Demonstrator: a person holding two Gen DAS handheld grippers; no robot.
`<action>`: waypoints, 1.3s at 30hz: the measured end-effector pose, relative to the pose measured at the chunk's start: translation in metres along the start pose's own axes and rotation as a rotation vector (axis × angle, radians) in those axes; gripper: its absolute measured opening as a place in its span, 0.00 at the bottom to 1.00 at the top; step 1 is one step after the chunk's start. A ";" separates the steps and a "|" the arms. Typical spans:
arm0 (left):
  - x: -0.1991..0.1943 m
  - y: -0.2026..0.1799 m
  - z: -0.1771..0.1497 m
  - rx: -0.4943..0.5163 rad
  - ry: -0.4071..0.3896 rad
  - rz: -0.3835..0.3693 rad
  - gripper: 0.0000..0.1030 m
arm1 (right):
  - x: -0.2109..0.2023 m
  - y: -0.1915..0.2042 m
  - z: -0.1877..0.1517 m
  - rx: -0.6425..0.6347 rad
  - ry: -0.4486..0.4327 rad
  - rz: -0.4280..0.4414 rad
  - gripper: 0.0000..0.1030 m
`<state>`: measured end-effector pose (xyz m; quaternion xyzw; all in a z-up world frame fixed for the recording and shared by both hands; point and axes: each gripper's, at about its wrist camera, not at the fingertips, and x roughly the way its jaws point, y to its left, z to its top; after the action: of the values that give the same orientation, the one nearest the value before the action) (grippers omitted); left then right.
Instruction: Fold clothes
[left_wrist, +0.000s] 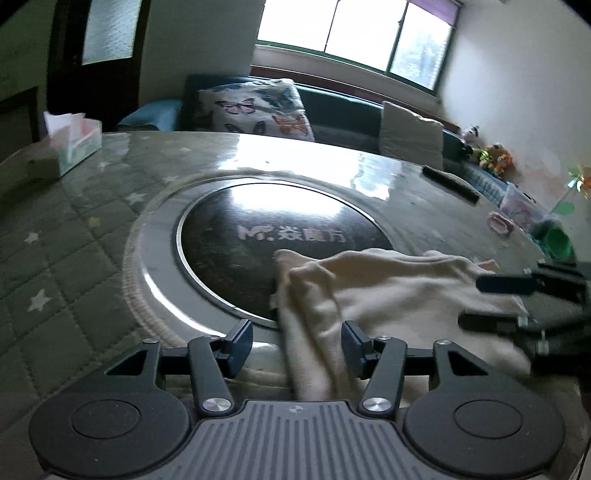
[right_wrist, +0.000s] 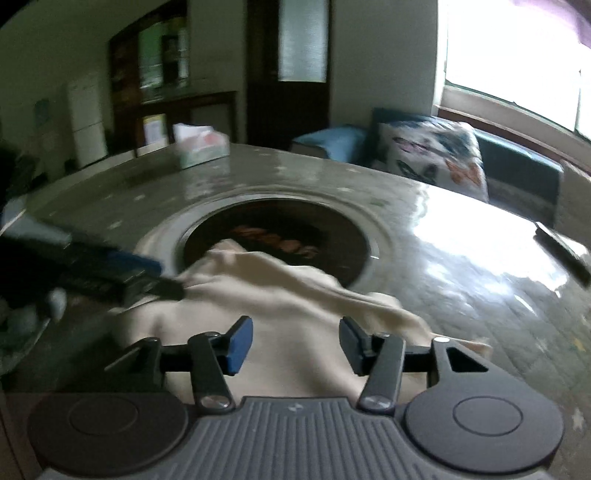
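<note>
Cream cloth garment (left_wrist: 388, 295) lies rumpled under both my tools, overlapping the round black glass hob (left_wrist: 258, 236). My left gripper (left_wrist: 297, 345) and right gripper (right_wrist: 295, 343) both hover spread apart, empty.

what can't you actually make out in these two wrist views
- Cream cloth garment: its type is unclear; the near edge is hidden behind the left gripper body in the left wrist view.
- Right gripper: both views show it open, nothing clamped, though its fingers blur in the left view.
- Dark round cooktop: lettering smeared in the right view.
- Small toys: too small.
</note>
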<state>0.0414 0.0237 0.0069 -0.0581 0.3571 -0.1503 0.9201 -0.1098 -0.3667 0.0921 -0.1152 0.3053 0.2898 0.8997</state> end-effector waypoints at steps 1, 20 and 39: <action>-0.002 0.002 0.000 -0.010 -0.003 0.003 0.57 | 0.000 0.008 0.000 -0.024 -0.005 0.004 0.52; -0.043 0.029 -0.004 -0.147 -0.081 0.063 1.00 | 0.018 0.088 -0.005 -0.190 -0.031 0.044 0.55; -0.048 0.029 -0.002 -0.228 -0.071 0.044 1.00 | 0.003 0.121 -0.010 -0.297 -0.047 0.113 0.55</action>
<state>0.0137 0.0669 0.0300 -0.1599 0.3402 -0.0863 0.9226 -0.1842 -0.2718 0.0781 -0.2229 0.2441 0.3844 0.8620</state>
